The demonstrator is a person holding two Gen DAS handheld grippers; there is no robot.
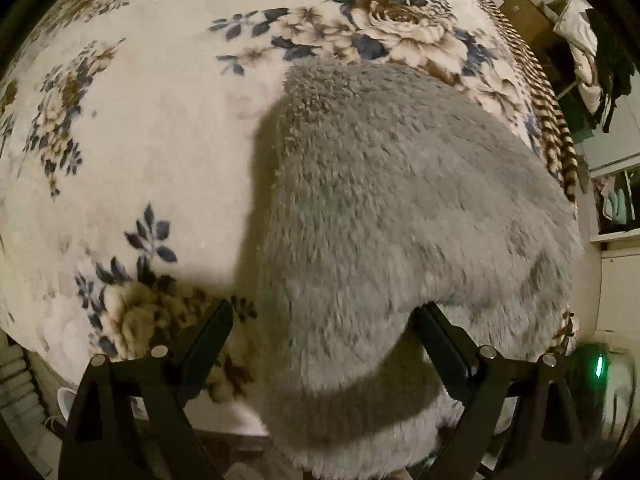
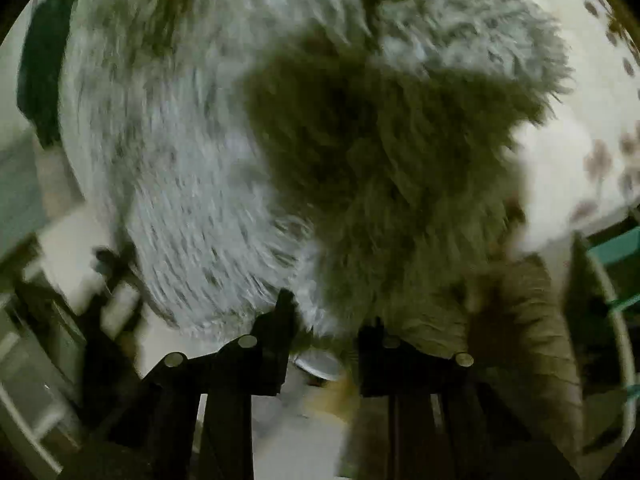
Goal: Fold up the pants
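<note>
- Two grippers work over a bed; no box or basket shows clearly in either view.
- Grey fluffy pants [image 1: 384, 216] lie on a flowered blanket [image 1: 132, 128] and hang over its near edge.
- Left gripper [image 1: 324, 312] points steeply down with its jaws spread wide. The thick fabric bulges between them and covers the tip of the right-hand finger [image 1: 444, 340]; the other finger stands over bare blanket. Whether the pads press the cloth I cannot tell.
- Right gripper [image 2: 326, 320] shows in a blurred view, its jaws drawn fairly near each other, with a tuft of pile at the gap. Whether it has hold of the fabric I cannot tell.
- Fur fills most of the right wrist view, half of it in dark shadow.
- Striped edging [image 1: 556, 132] borders the blanket's far side.
- Beyond the bed, clothes [image 1: 592, 56] hang in a heap and a green light [image 1: 599, 366] glows near the floor.
- A brown quilted sleeve [image 2: 524, 332] sits just beside the right gripper.
</note>
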